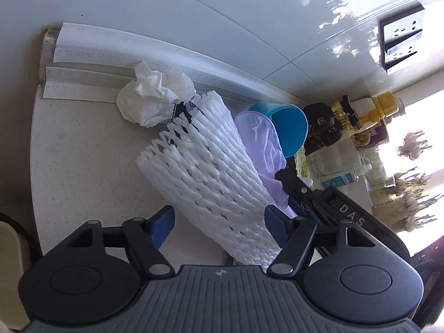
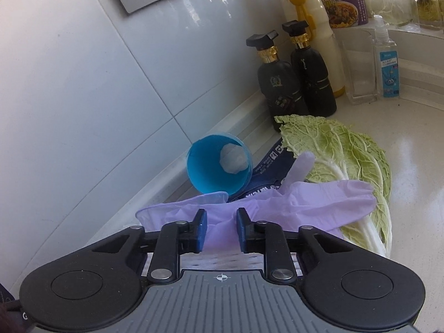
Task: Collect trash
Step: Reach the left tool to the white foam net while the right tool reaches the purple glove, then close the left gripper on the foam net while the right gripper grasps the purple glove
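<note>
Left tongs [image 1: 219,220] sit partly open, straddling the white foam net sleeve [image 1: 205,166] lying on the desk [image 1: 83,152]; right pad touches the foam, left pad is clear, so no firm grip. Right tongs [image 2: 219,231] are nearly closed, pinching the purple glove [image 2: 305,202], which drapes over the cabbage leaf [image 2: 347,149] beside the tipped blue cup [image 2: 216,166]. Crumpled tissue [image 1: 149,100] lies against the wall at the sleeve's far end.

Lilac glove [image 2: 319,202], blue cup [image 2: 219,166]
</note>
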